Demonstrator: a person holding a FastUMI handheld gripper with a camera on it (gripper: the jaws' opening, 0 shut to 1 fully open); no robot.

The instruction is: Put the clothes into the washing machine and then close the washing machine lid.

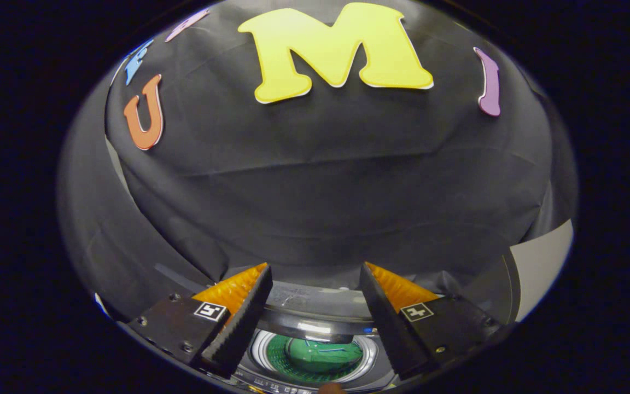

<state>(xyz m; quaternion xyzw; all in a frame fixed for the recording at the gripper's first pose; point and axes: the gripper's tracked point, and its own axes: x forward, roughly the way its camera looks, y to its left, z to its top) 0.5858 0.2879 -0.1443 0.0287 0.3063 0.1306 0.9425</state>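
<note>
Gripper: we saw the gripper [315, 276] raised above the washing machine [315, 350], pointing mostly at the booth wall [320, 186] beyond it.
Fingers: the fingers [241, 320] were spread wide apart with nothing between them; we saw no cloth caught on either pad.
Washing machine: it sat low between the fingers and below them, its round drum opening facing up toward us.
Clothes: a green garment [323, 355] lay inside the drum, well under the fingertips and apart from them.
Lid: a dark curved edge [309, 325] crossed the far side of the opening; we took it for the lid or its rim standing open, though we could not tell for certain.
Step in hand: we judged the loading part done, since the clothes were already in the drum and the gripper held nothing.
Next move: we judged that closing would call for tipping the gripper down, bringing it behind the lid's edge, and pushing or pinching that edge to swing it over the opening.
Caution: we thought the lid's thin edge could slip from wide-spread fingers.
</note>
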